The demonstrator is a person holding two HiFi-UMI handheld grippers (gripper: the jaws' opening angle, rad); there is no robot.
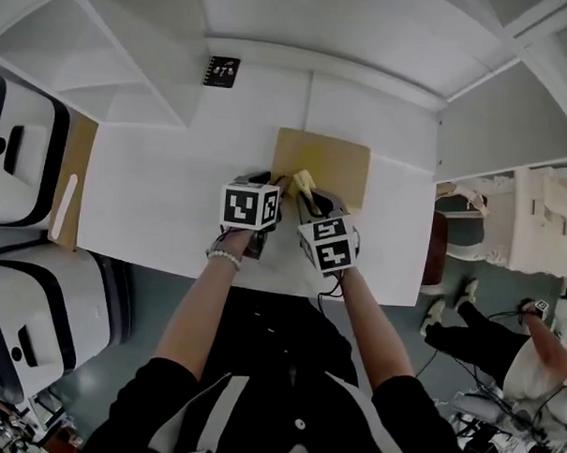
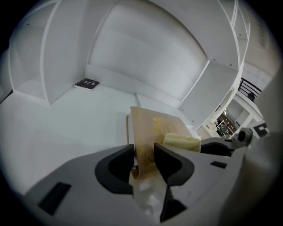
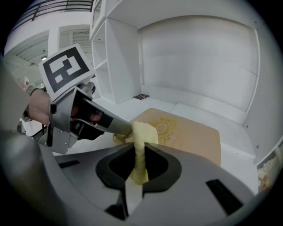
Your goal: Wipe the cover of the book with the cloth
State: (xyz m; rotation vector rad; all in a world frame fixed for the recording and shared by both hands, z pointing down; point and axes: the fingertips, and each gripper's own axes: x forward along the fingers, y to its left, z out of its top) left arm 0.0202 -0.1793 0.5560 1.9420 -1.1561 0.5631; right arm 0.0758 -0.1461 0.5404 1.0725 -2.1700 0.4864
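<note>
A tan book (image 1: 335,165) with a gold emblem lies on the white table (image 1: 163,197), right of the middle. My left gripper (image 1: 274,185) is at the book's near left corner, shut on the book's edge (image 2: 143,152), which fills the gap between the jaws. Just to its right, my right gripper (image 1: 306,196) is shut on a folded yellow cloth (image 3: 140,145). The cloth (image 1: 302,181) sticks up from the jaws over the book's near edge, close beside the left gripper's finger (image 3: 106,120). From the left gripper view the cloth (image 2: 181,141) sits over the cover (image 2: 163,123).
A small black card (image 1: 222,70) lies at the back left of the table, near a white shelf wall (image 1: 132,45). White panels close the back and right. White machines (image 1: 24,153) stand to the left. A person (image 1: 531,354) crouches on the floor at the right.
</note>
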